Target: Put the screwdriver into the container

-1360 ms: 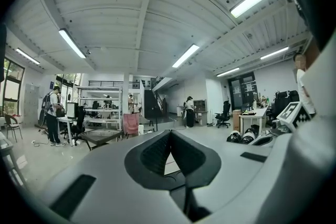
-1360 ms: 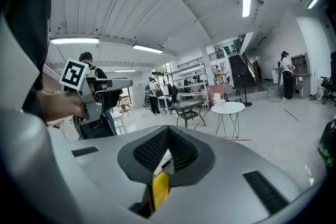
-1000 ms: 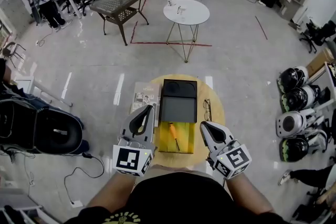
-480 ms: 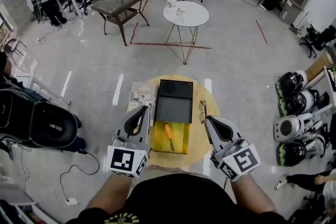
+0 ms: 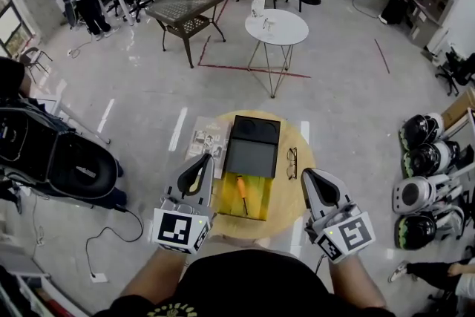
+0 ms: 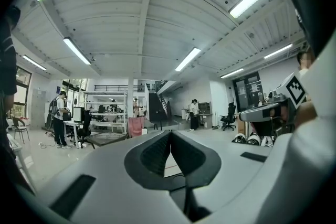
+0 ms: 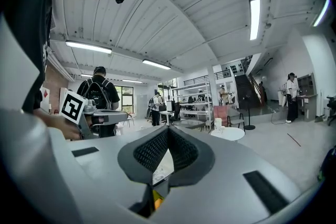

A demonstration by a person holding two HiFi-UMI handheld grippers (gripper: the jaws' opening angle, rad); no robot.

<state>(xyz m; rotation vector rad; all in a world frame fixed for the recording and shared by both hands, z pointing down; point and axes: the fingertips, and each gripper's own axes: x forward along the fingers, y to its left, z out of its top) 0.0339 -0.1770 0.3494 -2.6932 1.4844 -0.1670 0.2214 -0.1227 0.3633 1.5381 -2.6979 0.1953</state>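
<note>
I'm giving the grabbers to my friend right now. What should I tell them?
Left gripper: fingers shut, empty, by the left side of the table.
Right gripper: fingers shut, empty, by the right side.
Screwdriver: lies on the yellow board, next to the black container, not in it.
Done: nothing yet.
Left: pick up the screwdriver and put it in the container.

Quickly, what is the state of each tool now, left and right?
Left tool: closed, holding nothing.
Right tool: closed, holding nothing.
</note>
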